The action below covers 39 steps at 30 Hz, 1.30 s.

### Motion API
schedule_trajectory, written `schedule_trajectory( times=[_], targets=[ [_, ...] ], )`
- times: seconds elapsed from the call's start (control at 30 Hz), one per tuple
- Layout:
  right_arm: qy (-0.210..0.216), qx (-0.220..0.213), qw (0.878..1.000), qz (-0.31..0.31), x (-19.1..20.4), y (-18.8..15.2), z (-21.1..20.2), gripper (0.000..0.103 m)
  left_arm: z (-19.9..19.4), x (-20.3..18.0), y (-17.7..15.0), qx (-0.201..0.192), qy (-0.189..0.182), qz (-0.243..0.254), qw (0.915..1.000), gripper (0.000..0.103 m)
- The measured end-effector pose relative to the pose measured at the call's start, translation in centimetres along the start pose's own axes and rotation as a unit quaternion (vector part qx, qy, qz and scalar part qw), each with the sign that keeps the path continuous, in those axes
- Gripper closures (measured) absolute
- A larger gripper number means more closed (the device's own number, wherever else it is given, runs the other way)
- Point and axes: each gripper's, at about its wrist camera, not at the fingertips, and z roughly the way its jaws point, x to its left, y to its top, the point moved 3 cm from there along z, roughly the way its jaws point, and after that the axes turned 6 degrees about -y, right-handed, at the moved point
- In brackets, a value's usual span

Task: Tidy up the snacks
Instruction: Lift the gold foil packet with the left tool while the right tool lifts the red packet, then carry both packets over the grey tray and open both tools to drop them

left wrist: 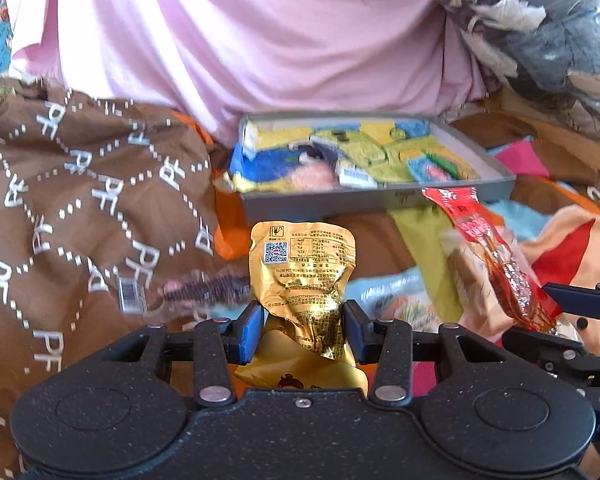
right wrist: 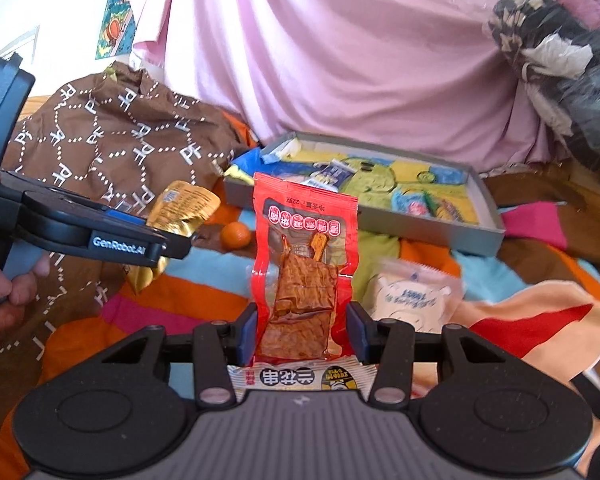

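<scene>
Snacks: 2 in hand. Crinkled gold foil pouch [left wrist: 302,280] stood upright in the left gripper [left wrist: 303,330], jaws closed on its lower half, long axis pointing up and forward. Red-and-clear plastic packet of brown dried tofu [right wrist: 305,272] was held the same way in the right gripper [right wrist: 305,332], jaws pinched on its lower edges. The shallow grey cardboard box [left wrist: 380,196], already lined with bright wrappers, lay straight ahead of both, beyond the striped bedspread [right wrist: 204,264]. Right gripper seemed slightly nearer. A white snack sachet [right wrist: 412,296] and small orange fruit [right wrist: 235,235] remained loose on the bed.
</scene>
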Motion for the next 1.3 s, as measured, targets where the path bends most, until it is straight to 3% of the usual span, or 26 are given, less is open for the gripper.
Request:
schedule_trajectory(
  times=[0.17, 0.33, 0.53, 0.7, 0.93, 1.3],
  targets=[
    [-0.015, -0.025, 0.999, -0.026, -1.5, 1.4, -0.2, 0.053, -0.2, -0.4, 2.1, -0.022, 0.007, -0.004, 0.9997, 0.057],
    [-0.028, -0.044, 0.998, -0.035, -3.9, 3.9, 0.9, 0.053, 1.0, -0.5, 6.5, -0.034, -0.003, -0.018, 0.9992, 0.057],
    [-0.037, -0.039, 0.998, -0.025, -7.3, 8.3, 5.0, 0.053, 4.6, -0.6, 12.3, -0.043, -0.004, -0.007, 0.999, 0.057],
    [-0.05, -0.039, 0.997, -0.052, -9.5, 11.5, 8.7, 0.052, 8.5, -0.4, 15.3, -0.027, -0.001, -0.018, 0.9995, 0.057],
    [-0.053, -0.025, 0.998, -0.03, -10.4, 13.9, 14.2, 0.052, 14.0, -0.6, 17.0, 0.0, 0.006, -0.032, 0.9995, 0.057],
    [-0.051, 0.005, 0.998, -0.029, -9.1, 12.0, 19.1, 0.052, 17.8, 0.3, 16.3, 0.051, 0.028, -0.039, 0.9976, 0.057]
  ],
)
